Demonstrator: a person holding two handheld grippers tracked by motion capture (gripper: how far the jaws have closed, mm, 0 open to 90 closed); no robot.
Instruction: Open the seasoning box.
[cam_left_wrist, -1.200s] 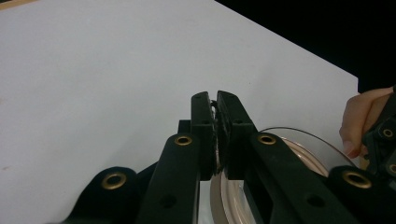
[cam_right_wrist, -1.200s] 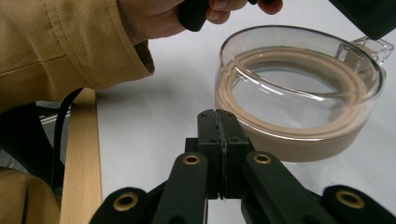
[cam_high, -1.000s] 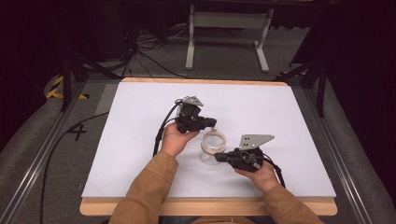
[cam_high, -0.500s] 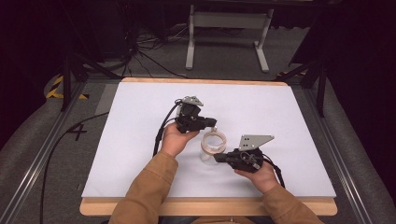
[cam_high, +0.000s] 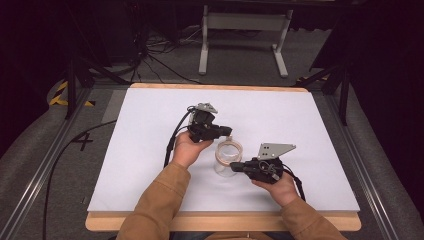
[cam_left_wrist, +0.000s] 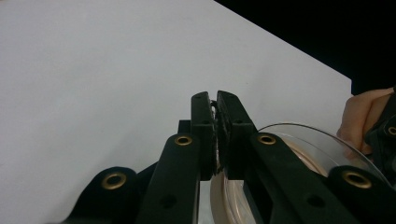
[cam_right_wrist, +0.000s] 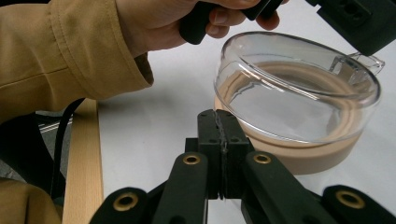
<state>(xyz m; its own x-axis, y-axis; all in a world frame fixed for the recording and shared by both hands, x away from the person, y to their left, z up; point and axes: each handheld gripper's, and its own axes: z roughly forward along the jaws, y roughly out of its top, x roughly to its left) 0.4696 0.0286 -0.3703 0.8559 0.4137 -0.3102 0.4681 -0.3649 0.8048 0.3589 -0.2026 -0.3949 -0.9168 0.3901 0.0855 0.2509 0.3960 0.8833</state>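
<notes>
- Nothing has moved since a second ago: both hands stay beside the glass bowl (cam_high: 228, 159) at mid-table.
- Left gripper (cam_high: 227, 132) and right gripper (cam_high: 235, 165) have jaws pressed together, holding nothing.
- Risk: closed jaws may push the smooth bowl and tip it.

The clear container (cam_high: 228, 159) stands mid-table between both grippers, blocking passage there; the white table (cam_high: 310, 125) lies open all around.
</notes>
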